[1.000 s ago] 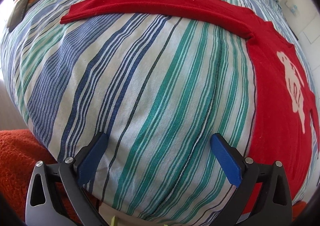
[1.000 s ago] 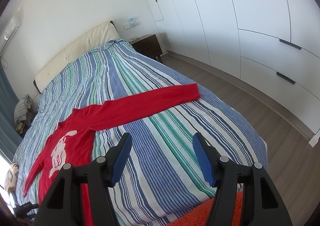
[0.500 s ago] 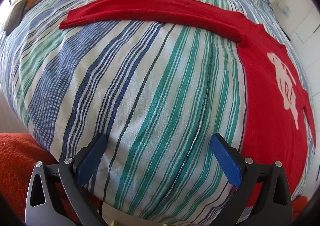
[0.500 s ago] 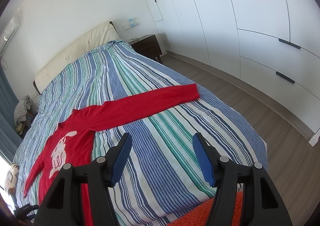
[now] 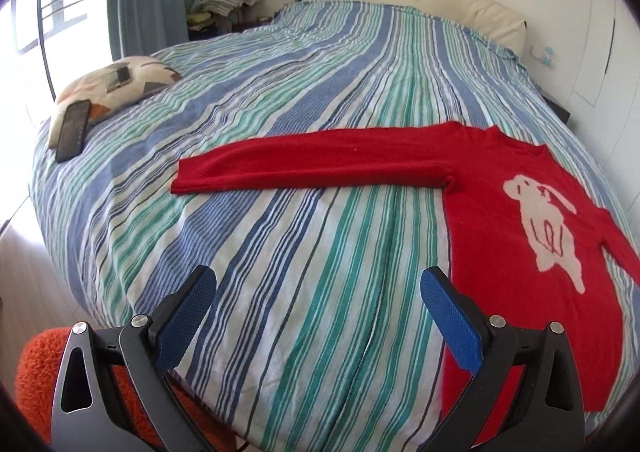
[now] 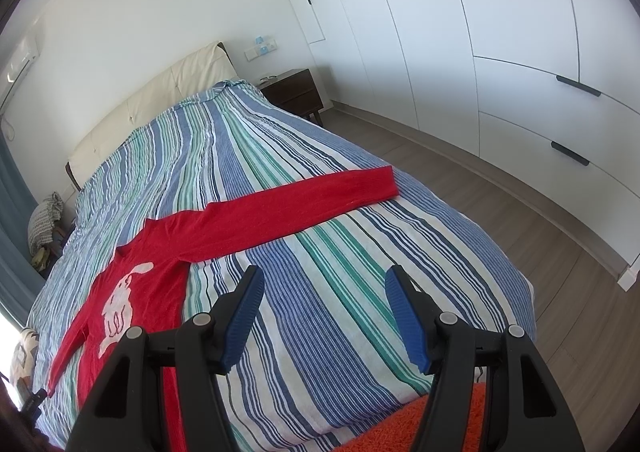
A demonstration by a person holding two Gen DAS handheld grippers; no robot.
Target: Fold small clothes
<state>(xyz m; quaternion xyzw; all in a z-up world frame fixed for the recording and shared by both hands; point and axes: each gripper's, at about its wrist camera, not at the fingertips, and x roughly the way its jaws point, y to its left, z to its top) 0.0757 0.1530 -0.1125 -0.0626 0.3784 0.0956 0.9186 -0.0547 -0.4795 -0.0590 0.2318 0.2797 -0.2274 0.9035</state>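
From the left wrist, the red sweater (image 5: 516,236) lies flat on the striped bed (image 5: 304,99), one sleeve stretched straight out leftward across the stripes; the left tool (image 5: 318,292) hangs released above the near edge, tilted down, nothing between its fingers. From the right wrist, the sweater (image 6: 132,292) lies left on the bed (image 6: 320,252), its other sleeve running up-right, and the right tool (image 6: 324,312) hovers released, apart from it.
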